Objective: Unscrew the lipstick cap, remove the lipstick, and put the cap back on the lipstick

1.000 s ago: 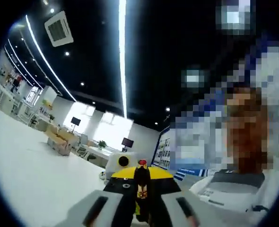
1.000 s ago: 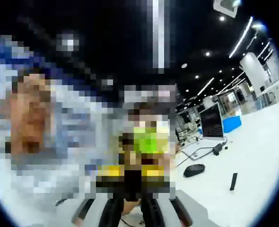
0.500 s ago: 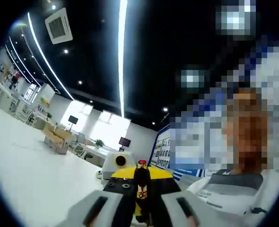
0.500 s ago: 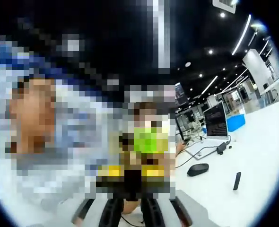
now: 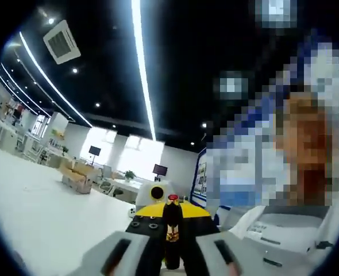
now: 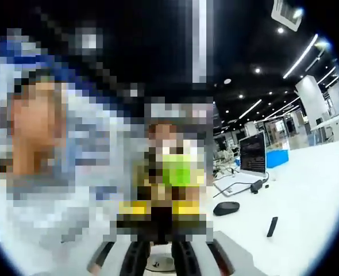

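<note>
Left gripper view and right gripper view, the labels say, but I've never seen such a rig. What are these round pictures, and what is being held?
There is no robot here. A person holds a grabbing tool with two fingers in each hand, and a wide-angle camera rides on each tool, looking out along it. In the left gripper view, the left gripper is closed on a black lipstick with a red tip. In the right gripper view, the right gripper rises from the bottom; whether it grips anything is hard to tell. On the white table lie a computer mouse and a small black stick.
</note>
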Available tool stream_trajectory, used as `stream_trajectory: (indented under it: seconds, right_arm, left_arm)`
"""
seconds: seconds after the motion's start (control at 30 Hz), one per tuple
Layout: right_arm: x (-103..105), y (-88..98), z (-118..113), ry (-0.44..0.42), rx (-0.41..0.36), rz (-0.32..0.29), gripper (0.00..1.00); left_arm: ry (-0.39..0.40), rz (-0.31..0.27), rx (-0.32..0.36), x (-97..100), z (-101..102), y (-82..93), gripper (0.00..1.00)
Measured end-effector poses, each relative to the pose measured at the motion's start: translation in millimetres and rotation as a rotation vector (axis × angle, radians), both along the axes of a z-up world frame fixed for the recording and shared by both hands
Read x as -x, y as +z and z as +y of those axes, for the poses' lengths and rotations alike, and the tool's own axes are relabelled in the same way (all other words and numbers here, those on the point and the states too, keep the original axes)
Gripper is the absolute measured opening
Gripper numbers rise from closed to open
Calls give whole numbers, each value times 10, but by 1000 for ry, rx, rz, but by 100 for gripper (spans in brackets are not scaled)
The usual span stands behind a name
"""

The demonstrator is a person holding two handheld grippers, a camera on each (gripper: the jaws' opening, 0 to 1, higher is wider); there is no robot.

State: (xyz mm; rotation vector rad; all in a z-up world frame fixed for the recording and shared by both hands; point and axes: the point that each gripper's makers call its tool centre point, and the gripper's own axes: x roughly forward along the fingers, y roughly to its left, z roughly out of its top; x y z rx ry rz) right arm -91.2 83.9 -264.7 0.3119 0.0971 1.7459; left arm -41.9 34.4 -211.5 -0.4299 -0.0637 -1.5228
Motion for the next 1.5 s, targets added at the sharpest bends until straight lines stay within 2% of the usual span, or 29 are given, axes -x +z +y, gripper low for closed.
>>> stream_trajectory:
  seconds: [0.2,0.23,0.27,0.47,0.57,0.63,0.7,0.77,0.87,1.0,1.17,1.23,1.3,1.37,1.43,1.5]
  right_arm:
    - [-17,-49,13,2,8,26,11]
    - [4,-48,6,8,13,29,11]
    - [18,-46,1,14,19,33,11]
    - [43,-15,-29,38,17,53,10]
    - [-23,12,-78,11,17,31,10]
    - [-61,35,-113,-9,11,24,10]
    - [-115,80,-157,-42,-7,23,10]
    - [-238,120,-218,-98,-17,14,10]
    - [-418,205,-341,-171,-44,5,10]
    - [-617,311,-492,-209,-82,16,10]
    - [-750,371,-528,-241,-94,-3,10]
    - [-716,362,-484,-233,-86,-11,10]
    - [-689,339,-430,-227,-71,-22,10]
    - [-703,296,-387,-234,-44,-35,10]
    - [-715,237,-350,-243,-16,-44,10]
    - [-730,208,-342,-235,-6,-12,10]
  left_arm:
    - [-29,56,-30,-59,-55,-139,9]
    - [-52,81,-30,-49,-77,-155,9]
    - [-69,101,-27,-40,-80,-155,9]
    - [-100,131,1,-30,-85,-126,9]
    - [-72,113,22,-55,-81,-92,10]
    - [-58,115,35,-89,-48,-65,17]
    - [-10,127,49,-186,36,-29,23]
    - [46,113,50,-280,131,-14,26]
    - [87,104,13,-367,202,-63,27]
    - [64,94,-40,-358,167,-164,36]
    - [44,67,-150,-339,-12,-400,36]
    - [29,73,-186,-324,-112,-498,36]
    - [21,66,-203,-304,-194,-544,32]
    - [11,60,-205,-274,-229,-554,25]
    - [9,64,-193,-271,-235,-535,23]
    - [20,50,-194,-278,-220,-530,18]
